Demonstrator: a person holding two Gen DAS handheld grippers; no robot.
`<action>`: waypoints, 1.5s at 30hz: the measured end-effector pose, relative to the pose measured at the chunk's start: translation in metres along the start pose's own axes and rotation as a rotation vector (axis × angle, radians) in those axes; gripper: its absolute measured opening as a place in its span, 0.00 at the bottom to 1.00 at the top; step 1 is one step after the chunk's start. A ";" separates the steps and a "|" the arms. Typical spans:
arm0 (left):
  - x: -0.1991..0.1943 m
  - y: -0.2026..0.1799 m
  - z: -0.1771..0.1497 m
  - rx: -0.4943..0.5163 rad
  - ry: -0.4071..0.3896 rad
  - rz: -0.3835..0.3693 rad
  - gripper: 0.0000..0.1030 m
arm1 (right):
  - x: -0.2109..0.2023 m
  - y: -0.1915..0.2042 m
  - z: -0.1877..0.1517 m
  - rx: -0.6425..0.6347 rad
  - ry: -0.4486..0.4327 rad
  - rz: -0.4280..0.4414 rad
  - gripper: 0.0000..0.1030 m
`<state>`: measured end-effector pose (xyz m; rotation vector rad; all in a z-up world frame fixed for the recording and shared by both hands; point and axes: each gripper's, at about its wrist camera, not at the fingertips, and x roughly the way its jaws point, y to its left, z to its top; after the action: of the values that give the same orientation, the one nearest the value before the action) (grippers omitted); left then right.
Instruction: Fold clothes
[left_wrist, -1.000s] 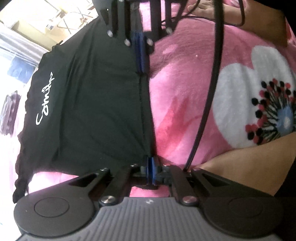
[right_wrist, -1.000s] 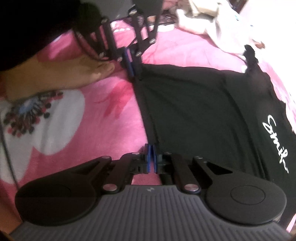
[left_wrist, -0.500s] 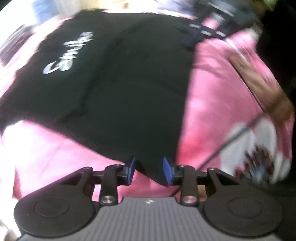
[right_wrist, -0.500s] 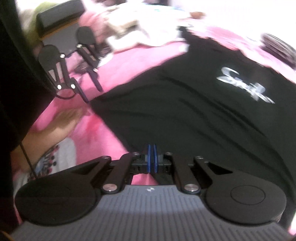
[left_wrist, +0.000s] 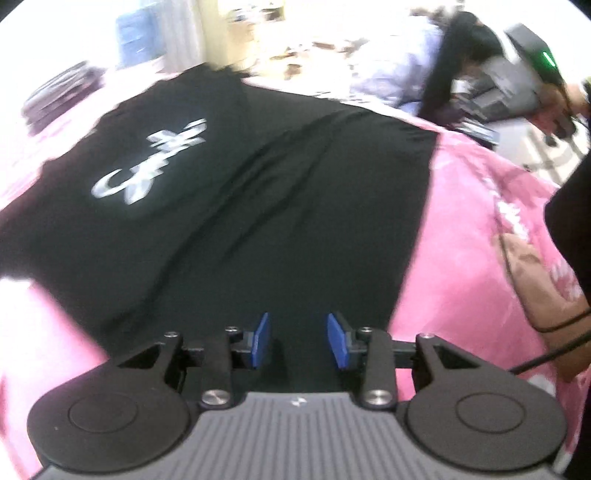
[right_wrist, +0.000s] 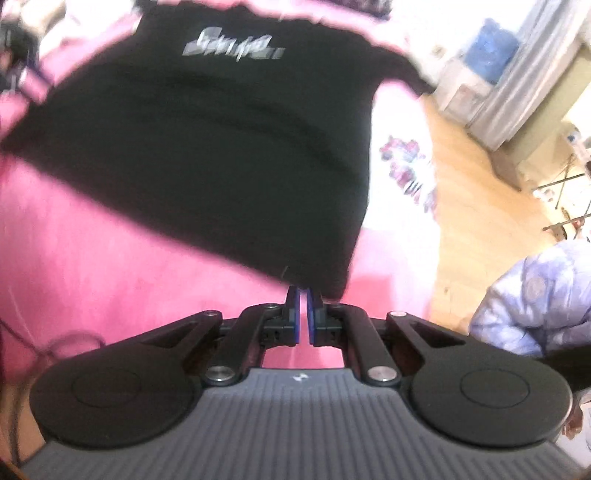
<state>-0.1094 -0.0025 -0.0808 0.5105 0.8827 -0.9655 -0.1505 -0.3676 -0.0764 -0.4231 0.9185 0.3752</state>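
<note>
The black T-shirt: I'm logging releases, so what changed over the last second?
The left gripper has just been opening and released the black T-shirt, whose hem lies loose between its jaws. The right gripper stayed shut at the hem. The shirt stays spread on the pink blanket.

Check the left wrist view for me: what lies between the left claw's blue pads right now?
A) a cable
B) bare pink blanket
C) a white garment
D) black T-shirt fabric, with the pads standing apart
D: the left claw has its blue pads standing apart with the black T-shirt lying in the gap between them, unpinched.
</note>
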 end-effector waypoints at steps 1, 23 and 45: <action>0.009 -0.010 0.005 0.021 -0.010 -0.013 0.35 | -0.001 -0.003 0.008 0.020 -0.030 0.010 0.04; 0.071 -0.072 0.042 0.069 -0.063 -0.076 0.32 | 0.024 -0.042 0.039 0.199 -0.065 0.120 0.04; 0.095 -0.105 0.033 0.120 -0.116 -0.081 0.31 | 0.189 -0.109 0.162 0.220 -0.156 -0.034 0.03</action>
<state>-0.1607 -0.1241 -0.1410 0.5185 0.7486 -1.1156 0.1167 -0.3550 -0.1246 -0.2040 0.7897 0.2688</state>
